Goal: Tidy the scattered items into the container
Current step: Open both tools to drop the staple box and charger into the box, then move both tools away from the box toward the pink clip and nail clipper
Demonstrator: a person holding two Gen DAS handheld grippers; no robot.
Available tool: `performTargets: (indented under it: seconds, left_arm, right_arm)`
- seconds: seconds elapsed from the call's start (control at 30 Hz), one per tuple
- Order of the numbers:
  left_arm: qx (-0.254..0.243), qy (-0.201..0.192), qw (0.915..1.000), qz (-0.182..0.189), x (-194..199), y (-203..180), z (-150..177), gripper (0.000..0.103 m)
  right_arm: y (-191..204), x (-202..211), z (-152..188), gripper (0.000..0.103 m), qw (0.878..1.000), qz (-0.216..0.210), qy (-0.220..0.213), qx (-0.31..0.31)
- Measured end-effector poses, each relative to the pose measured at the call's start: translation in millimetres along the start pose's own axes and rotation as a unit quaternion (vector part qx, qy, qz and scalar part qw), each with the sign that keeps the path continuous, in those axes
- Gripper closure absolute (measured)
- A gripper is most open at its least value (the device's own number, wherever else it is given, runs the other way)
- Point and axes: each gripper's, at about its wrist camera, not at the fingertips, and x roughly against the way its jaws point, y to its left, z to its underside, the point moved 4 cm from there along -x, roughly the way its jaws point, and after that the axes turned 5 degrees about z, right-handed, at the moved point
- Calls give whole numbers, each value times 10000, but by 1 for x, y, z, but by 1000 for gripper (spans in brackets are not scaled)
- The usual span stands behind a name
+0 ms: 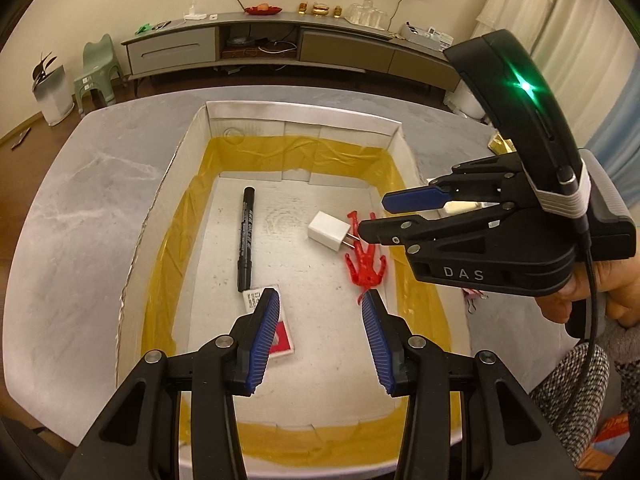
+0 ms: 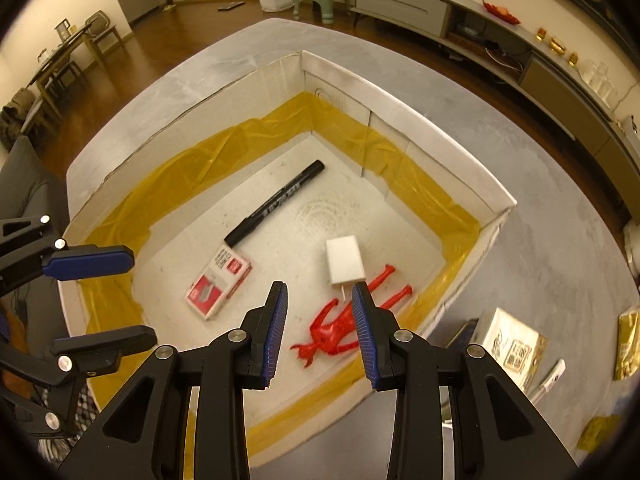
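A white cardboard box (image 1: 304, 116) (image 2: 404, 110) lined with yellow tape sits on the grey table. Inside lie a black marker (image 1: 245, 240) (image 2: 280, 202), a white charger plug (image 1: 327, 232) (image 2: 345, 262), a red toy figure (image 1: 366, 262) (image 2: 338, 328) and a red-and-white staples box (image 1: 280, 336) (image 2: 218, 284). My left gripper (image 1: 320, 300) (image 2: 140, 298) hangs open over the box's near end, above the staples box, holding nothing. My right gripper (image 2: 319, 290) (image 1: 374, 216) is open and empty over the box's right side, above the charger and figure.
Outside the box, to its right on the table, lie a gold-and-white carton (image 2: 508, 344), gold packets (image 2: 630, 340) (image 1: 500, 146), a white pen-like stick (image 2: 554, 376) and a yellow packet (image 2: 596, 434). A person's hand (image 1: 616, 292) holds the right gripper. A low cabinet (image 1: 280, 40) stands beyond the table.
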Motion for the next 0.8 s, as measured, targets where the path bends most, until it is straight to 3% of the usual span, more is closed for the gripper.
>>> performTargets:
  seconds: [0.8]
  left_arm:
    - [-329, -54, 9994, -5, 45, -52, 40, 58]
  right_arm:
    - [23, 56, 60, 67, 9996, -182, -204, 52]
